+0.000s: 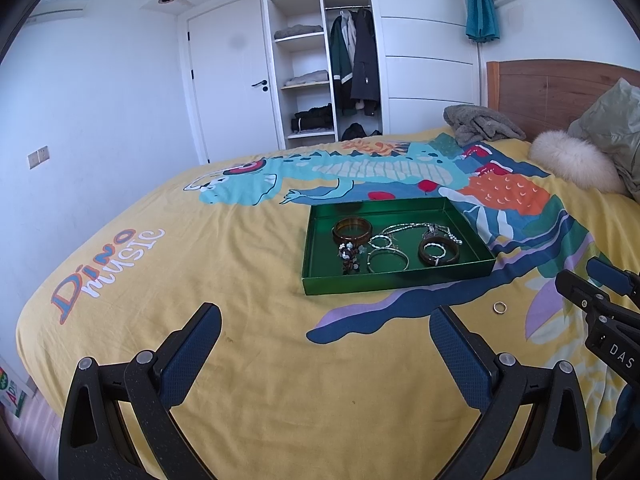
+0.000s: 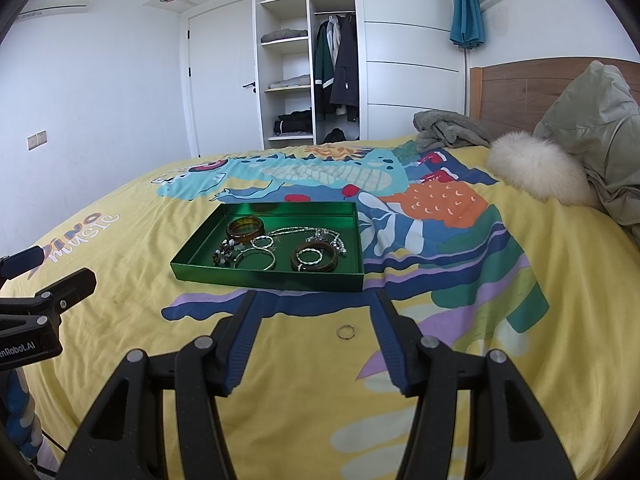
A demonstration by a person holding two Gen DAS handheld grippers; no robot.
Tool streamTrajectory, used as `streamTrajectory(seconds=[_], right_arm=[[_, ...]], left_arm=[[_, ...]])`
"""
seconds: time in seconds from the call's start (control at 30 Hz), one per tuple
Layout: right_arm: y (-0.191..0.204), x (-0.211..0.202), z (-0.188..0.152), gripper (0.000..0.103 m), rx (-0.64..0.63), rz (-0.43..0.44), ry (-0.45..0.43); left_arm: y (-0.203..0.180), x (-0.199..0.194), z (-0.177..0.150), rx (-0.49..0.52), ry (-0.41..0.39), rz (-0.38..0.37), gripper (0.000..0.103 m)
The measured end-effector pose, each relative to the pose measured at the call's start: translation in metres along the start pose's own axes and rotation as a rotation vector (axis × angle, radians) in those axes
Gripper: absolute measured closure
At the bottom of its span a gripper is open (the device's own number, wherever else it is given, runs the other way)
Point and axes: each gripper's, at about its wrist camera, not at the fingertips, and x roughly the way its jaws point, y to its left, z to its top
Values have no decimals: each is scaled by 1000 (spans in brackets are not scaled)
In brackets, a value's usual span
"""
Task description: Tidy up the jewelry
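While both grippers hang over the yellow dinosaur bedspread (image 1: 248, 360), the scene reads from left to right as follows.

Left gripper (image 1: 326, 322): jaws spread wide, nothing between them, only bare bedspread under the gap; in the right wrist view it shows at the far left edge (image 2: 52, 280).

Green tray (image 2: 264, 278): lies flat on the bedspread, ahead of both grippers and apart from them.

Amber bangle (image 2: 245, 227): inside the tray, toward its far left part.

Bead cluster (image 2: 225, 257): inside the tray, just in front of the amber bangle.

Silver hoops (image 2: 256, 259): a larger one near the tray's front wall and a smaller one just behind it, both in the middle of the tray.

Silver chain (image 2: 308, 233): strung across the far side of the tray, ending in a tangle at the right.

Dark bangle (image 2: 315, 258): inside the tray at the right, with a small silver ring resting on it.

Loose ring (image 2: 346, 332): outside the tray, flat on the bedspread in front of its right corner; it lies between the right gripper's fingertips but nearer the right one, touching neither.

Right gripper (image 2: 316, 300): jaws apart, holding nothing, tips close to the tray's front wall.

Grey garment (image 2: 448, 128), white fur cushion (image 2: 536, 168), olive jacket (image 2: 596, 120): piled at the headboard end, well apart from the tray.
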Motion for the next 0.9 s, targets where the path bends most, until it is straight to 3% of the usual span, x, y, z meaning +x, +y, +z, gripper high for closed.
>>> streamTrajectory(seconds=[0.9], right_arm=[[0,1,-1,49,-4,-3,3]], left_arm=[[-1,1,-2,-2,4,-3,1]])
